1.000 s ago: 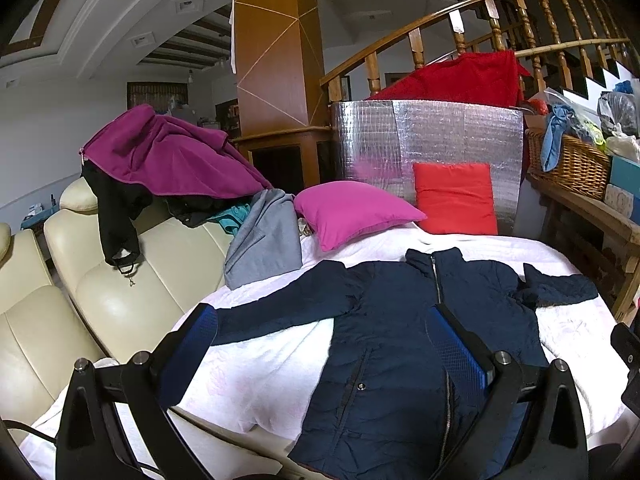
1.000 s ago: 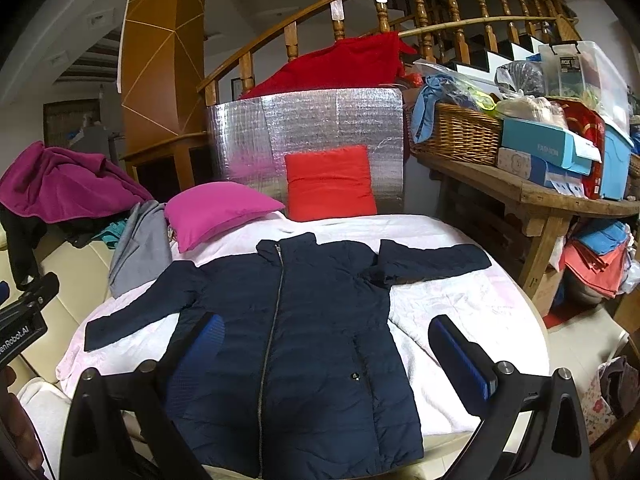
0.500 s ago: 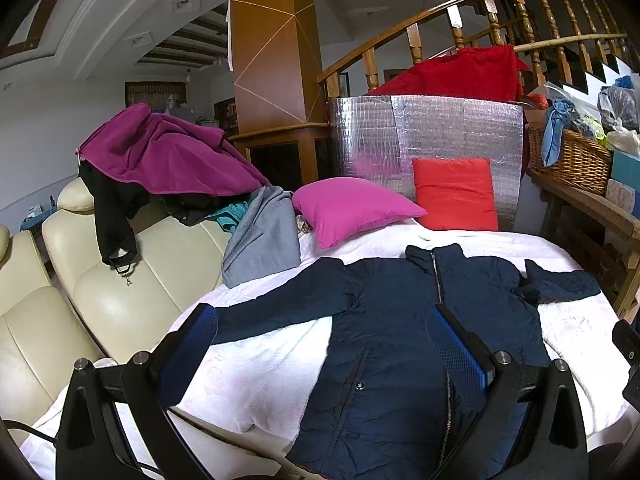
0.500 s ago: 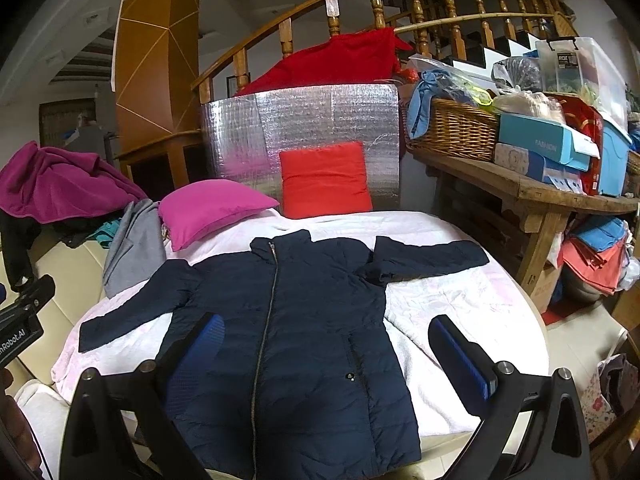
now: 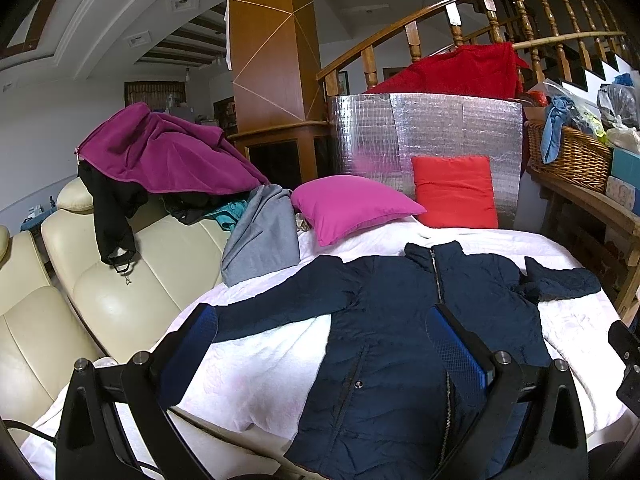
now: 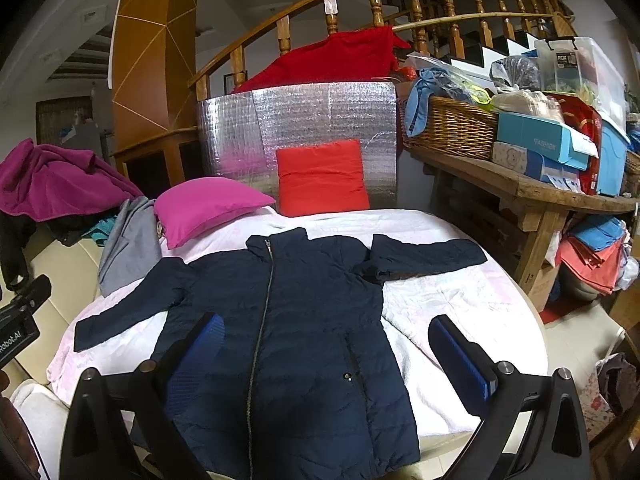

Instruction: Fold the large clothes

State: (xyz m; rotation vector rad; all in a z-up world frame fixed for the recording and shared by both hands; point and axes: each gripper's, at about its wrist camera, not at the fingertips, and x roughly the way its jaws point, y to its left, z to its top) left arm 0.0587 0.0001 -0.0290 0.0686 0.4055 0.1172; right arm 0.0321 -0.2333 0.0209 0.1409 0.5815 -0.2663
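We hold both the left gripper (image 5: 320,344) and right gripper (image 6: 326,346) with fingers spread and empty over the flat jacket (image 6: 288,320), so we judge folding unstarted, a sleeve next.

A pink pillow (image 6: 208,210) and a red cushion (image 6: 322,178) sit at the far end of the bed (image 6: 460,300), the cushion leaning on a silver foil panel (image 6: 304,116). A grey garment (image 5: 262,236) drapes onto the cream sofa (image 5: 124,292), near a purple fleece (image 5: 164,152). A wicker basket (image 6: 452,132) stands on the wooden desk (image 6: 520,184).
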